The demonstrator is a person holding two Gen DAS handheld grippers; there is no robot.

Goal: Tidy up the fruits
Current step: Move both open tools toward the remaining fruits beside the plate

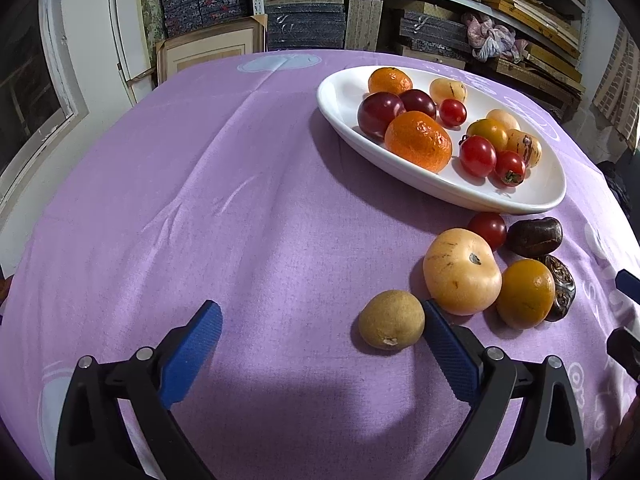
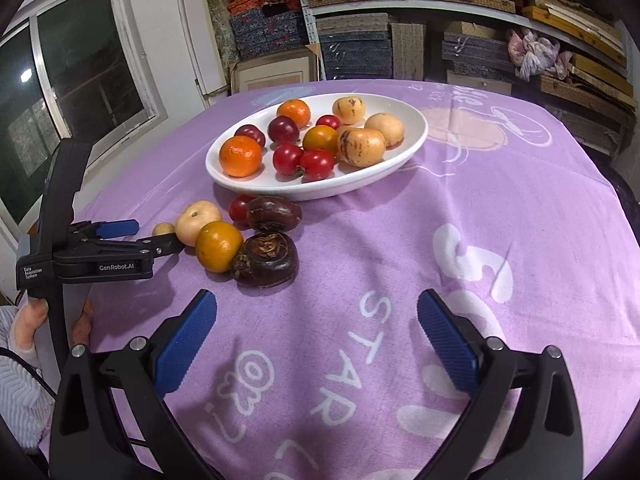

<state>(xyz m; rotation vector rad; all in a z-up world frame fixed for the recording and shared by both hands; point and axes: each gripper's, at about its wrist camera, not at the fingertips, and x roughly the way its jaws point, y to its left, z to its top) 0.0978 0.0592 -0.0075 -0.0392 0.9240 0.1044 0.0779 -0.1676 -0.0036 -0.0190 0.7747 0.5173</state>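
Note:
A white oval plate (image 1: 344, 96) (image 2: 256, 186) holds oranges, dark plums, red tomatoes and pale yellow fruits. In front of it on the purple cloth lie a small brown fruit (image 1: 391, 319) (image 2: 163, 229), a pale yellow fruit (image 1: 462, 271), an orange-yellow tomato (image 1: 526, 293) (image 2: 219, 246), a red cherry tomato (image 1: 488, 229) and two dark chestnut-like fruits (image 2: 265, 260) (image 2: 274, 214). My left gripper (image 1: 320, 312) (image 2: 152, 236) is open, with the brown fruit just inside its right finger. My right gripper (image 2: 316, 300) is open over bare cloth, just short of the nearest dark fruit.
The purple cloth (image 1: 200, 200) with white lettering covers the whole table. A hand (image 2: 36, 312) holds the left gripper's handle at the left edge. Shelves of stacked boxes (image 2: 360, 48) stand behind the table and a window (image 2: 80, 64) is at the left.

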